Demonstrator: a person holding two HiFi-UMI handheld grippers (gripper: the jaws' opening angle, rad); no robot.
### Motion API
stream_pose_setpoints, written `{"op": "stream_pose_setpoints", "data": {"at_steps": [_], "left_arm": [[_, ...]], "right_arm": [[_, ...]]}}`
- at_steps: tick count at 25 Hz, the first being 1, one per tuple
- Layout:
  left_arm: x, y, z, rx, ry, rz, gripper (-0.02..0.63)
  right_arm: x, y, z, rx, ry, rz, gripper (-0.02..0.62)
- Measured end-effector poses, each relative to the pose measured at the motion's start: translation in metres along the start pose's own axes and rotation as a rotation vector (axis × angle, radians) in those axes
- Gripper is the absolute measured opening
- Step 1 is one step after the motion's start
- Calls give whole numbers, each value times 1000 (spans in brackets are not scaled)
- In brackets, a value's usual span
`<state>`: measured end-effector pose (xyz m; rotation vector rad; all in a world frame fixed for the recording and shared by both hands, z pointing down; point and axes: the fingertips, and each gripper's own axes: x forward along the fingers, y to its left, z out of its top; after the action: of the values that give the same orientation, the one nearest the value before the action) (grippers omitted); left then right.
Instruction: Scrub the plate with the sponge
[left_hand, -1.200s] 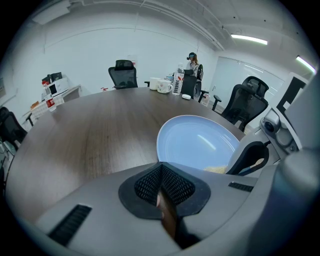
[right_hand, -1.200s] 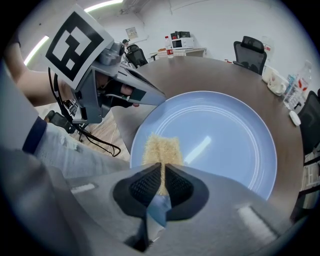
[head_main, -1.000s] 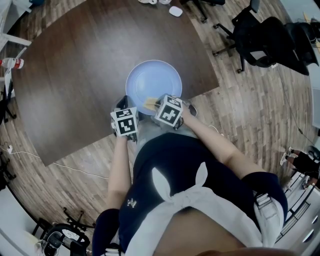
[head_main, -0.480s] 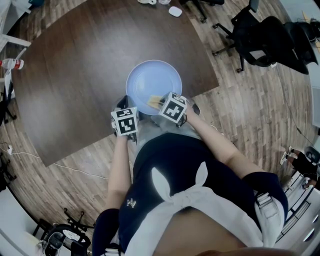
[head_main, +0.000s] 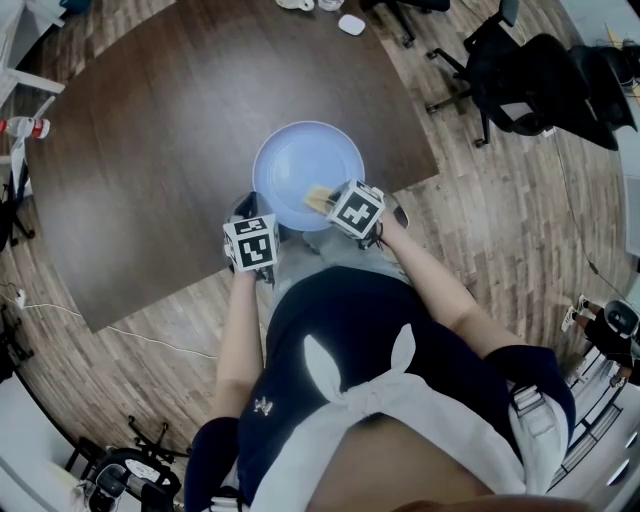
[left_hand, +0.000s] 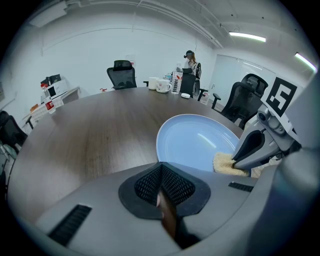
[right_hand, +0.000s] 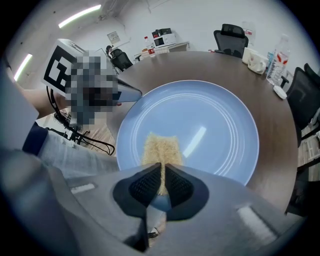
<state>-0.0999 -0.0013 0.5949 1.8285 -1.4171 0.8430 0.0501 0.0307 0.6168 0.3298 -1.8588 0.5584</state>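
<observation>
**Dark counter (head_main: 150, 150): sponge applied to plate**

Plate (head_main: 300, 160) lies flat near the counter edge. Right gripper (right_hand: 161, 182) jaws clamp the sponge (right_hand: 160, 150), holding it against the plate's near side for scrubbing. Left gripper (left_hand: 162, 185) jaws are together and empty, just beside the rim.

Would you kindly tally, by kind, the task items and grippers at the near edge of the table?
plate: 1
sponge: 1
grippers: 2 (left gripper, right gripper)
Total: 4
</observation>
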Motion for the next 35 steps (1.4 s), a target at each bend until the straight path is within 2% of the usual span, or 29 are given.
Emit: {"op": "stream_pose_setpoints", "data": {"at_steps": [11,29,35], "left_arm": [[0,-3,0,6,6,3,6],[-2,0,0,18,12,-9,6],[0,2,-1,19,9,-5,6]], "right_arm": [[-4,-17,-5,51,-15,8,23],[-12,-42,-6,128,-15,-34,23],[-13,-52,-3,122,-14,-52,23]]}}
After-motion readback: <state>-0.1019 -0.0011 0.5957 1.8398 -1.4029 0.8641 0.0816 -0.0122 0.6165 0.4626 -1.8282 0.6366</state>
